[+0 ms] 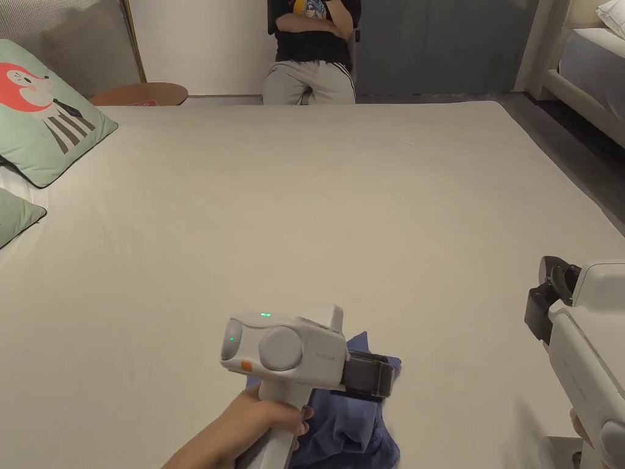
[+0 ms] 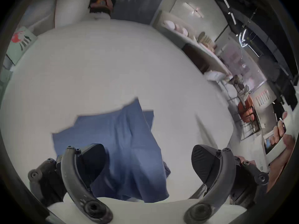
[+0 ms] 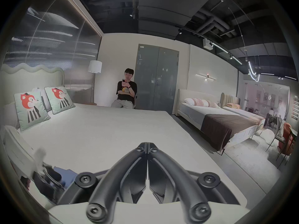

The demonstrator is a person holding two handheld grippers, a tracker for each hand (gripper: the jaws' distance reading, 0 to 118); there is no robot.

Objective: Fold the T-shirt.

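- Head view: we see the T-shirt (image 1: 348,421), blue and bunched in a heap, at the near edge of the bed (image 1: 342,201) — it is not spread out, so we judge the folding has not begun and the cloth must first be opened flat. The left gripper (image 1: 390,375) hangs just over the heap with its dark jaws pointing right, which suits a reach for an edge of the cloth. The right gripper (image 1: 540,305) waits well apart at the far right, over bare sheet. Two green cushions (image 1: 43,116) lie at the far left, and a person sits beyond the far edge of the bed, well out of the working space.

- Left gripper view: its jaws stand spread wide, one either side of the shirt (image 2: 126,146), with nothing pinched between them. The blurred cloth lies crumpled on the sheet just ahead — we take the open stance as readiness to close on a fold or hem.

- Right gripper view: its own jaws are pressed together, tip to tip, and hold nothing. They point across the open bed (image 3: 100,138) toward its far side; the blue cloth (image 3: 68,173) and the left gripper sit low at the left. We judge this hand is idle until a second corner needs holding.
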